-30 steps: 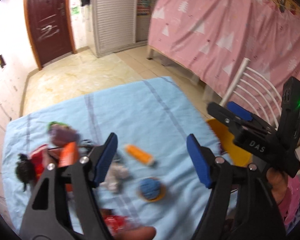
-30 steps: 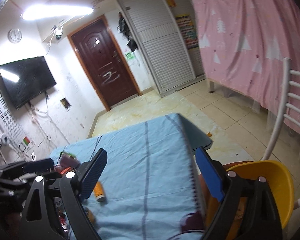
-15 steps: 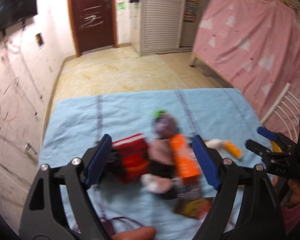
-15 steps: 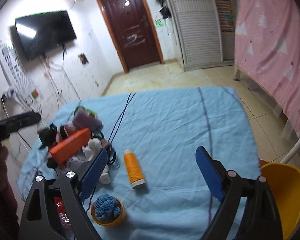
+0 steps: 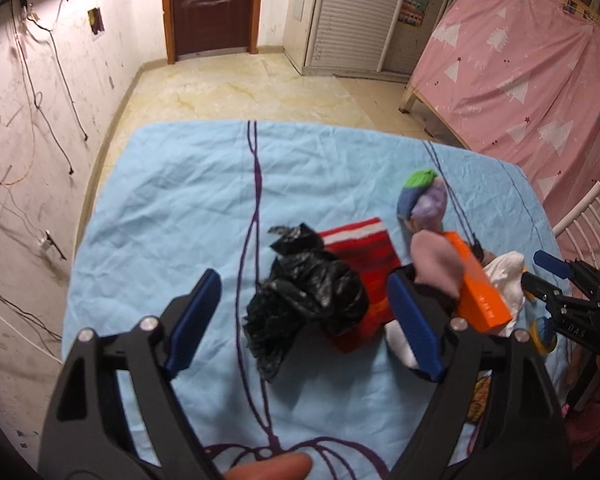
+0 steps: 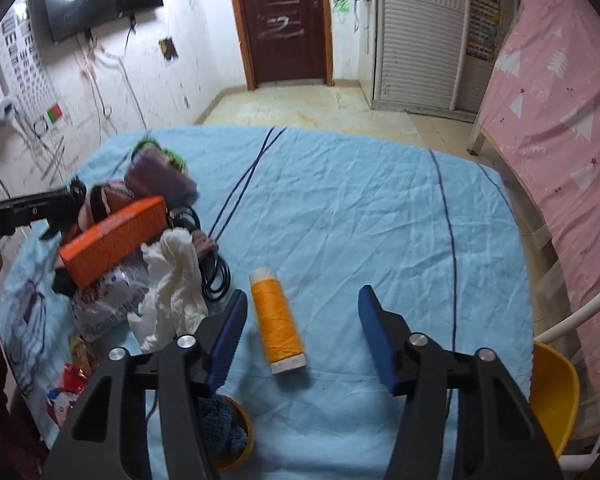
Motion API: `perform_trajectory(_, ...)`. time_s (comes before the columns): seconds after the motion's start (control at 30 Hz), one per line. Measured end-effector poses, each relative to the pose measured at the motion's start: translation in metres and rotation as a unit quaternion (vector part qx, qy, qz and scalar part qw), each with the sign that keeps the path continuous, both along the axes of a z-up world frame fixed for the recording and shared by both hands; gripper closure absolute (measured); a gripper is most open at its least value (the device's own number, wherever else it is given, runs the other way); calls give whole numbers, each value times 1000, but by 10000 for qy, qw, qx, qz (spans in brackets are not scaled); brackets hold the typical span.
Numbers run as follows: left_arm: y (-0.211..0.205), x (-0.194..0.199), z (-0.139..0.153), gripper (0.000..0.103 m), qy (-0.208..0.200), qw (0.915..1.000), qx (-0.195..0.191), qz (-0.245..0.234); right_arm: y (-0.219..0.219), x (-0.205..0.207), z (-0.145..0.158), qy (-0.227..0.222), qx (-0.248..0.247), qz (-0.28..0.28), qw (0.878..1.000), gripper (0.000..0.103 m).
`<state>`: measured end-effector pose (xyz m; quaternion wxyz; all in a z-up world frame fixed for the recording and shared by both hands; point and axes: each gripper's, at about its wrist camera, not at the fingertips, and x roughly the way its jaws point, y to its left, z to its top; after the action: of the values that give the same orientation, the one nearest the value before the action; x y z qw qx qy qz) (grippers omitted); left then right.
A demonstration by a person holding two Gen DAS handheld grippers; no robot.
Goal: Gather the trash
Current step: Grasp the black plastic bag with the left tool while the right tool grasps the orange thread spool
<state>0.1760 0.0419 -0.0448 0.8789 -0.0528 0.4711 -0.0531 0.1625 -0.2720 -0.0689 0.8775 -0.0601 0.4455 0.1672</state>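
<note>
Our left claw point(image 5: 304, 320) stood open and had just been opening wider, with the crumpled black bag point(image 5: 306, 300) between its pads, not squeezed. Our right claw point(image 6: 302, 336) had just been closing, and the yellow thread spool point(image 6: 277, 322) lay loose between its pads at 11 o'clock

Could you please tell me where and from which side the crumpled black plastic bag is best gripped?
Grip the raised, bunched middle of the black plastic bag from above with the left gripper, whose open jaws already straddle it. Its right edge overlaps the red cloth, so avoid pinching there.
</note>
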Motion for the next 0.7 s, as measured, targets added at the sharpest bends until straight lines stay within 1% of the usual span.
perform_trajectory(0.1,5,2,-8,22,52,10000,-67,-7,5,3,-5,88,-147,85,9998,55)
perform_trajectory(0.17,10,3,-14,22,108,9996,-255,-8,7,6,-7,133,-171,90,9997,59)
perform_trajectory(0.2,12,4,-15,22,136,9993,-350,-14,8,8,-7,141,-174,93,9997,62)
perform_trajectory(0.23,16,4,-16,22,134,9986,-505,-18,8,9,-7,147,-172,100,9997,67)
perform_trajectory(0.33,21,3,-14,23,44,9970,-770,16,11,12,-7,183,-181,209,9995,77)
perform_trajectory(0.4,24,1,-12,29,-41,9964,-843,40,11,13,-7,200,-170,249,9993,82)
perform_trajectory(0.43,24,0,-11,38,-102,9969,-785,47,12,13,-7,194,-166,242,9994,86)
perform_trajectory(0.47,23,0,-11,47,-126,9973,-728,39,12,14,-7,178,-149,219,9995,88)
perform_trajectory(0.5,23,0,-10,52,-131,9975,-699,24,12,14,-6,164,-121,198,9996,91)
perform_trajectory(0.53,22,1,-12,60,-111,9977,-666,-15,10,14,-7,148,-64,173,9997,93)
perform_trajectory(0.57,21,1,-13,66,-101,9979,-639,-23,9,13,-7,130,-24,153,9998,94)
perform_trajectory(0.6,21,0,-13,69,-108,9983,-580,10,8,13,-7,114,3,139,9998,94)
perform_trajectory(0.7,23,-2,-11,72,-173,9987,-467,142,3,10,-5,22,72,59,10000,94)
